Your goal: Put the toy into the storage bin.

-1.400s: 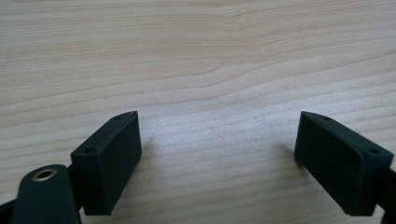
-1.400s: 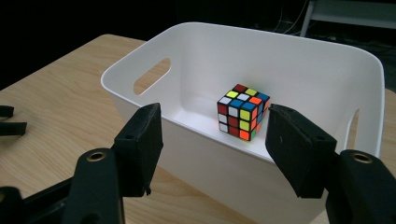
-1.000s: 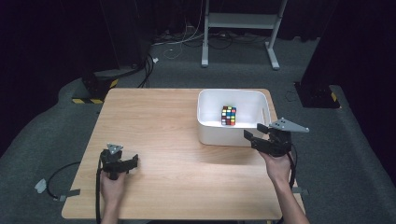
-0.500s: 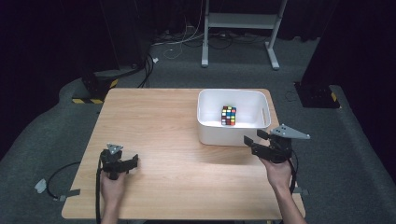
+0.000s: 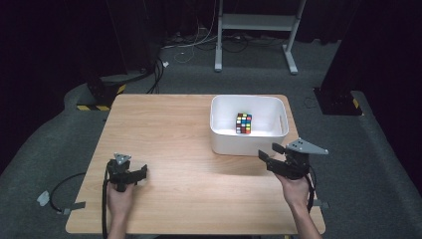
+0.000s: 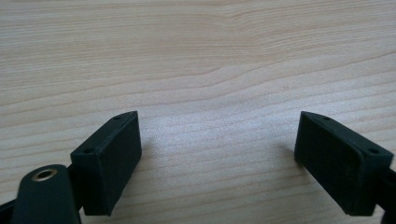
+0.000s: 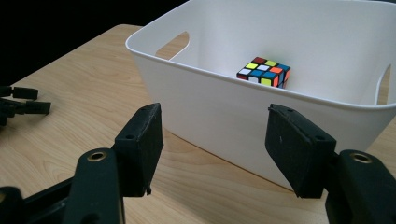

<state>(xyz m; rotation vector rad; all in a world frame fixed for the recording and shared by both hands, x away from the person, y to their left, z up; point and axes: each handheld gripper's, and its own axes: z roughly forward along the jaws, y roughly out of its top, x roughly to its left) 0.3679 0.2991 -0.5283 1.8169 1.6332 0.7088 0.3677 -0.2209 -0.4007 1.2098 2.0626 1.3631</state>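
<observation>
I see a white plastic bin (image 5: pixel 249 142) standing upright on the far right part of the bench (image 5: pixel 169 129), with cut-out handles in its end walls. Inside it, a colour cube (image 5: pixel 243 123) with mixed stickers rests on the bin's floor, roughly central, standing flat.

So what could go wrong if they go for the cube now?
1. The right gripper points at the bin's near wall, close by. Going straight ahead would probably bump the bin, not reach the cube.
2. The bin stands near the table's right edge, so a shove might slide it towards that edge.
3. The cube lies low inside, so the jaws could catch the rim.
</observation>
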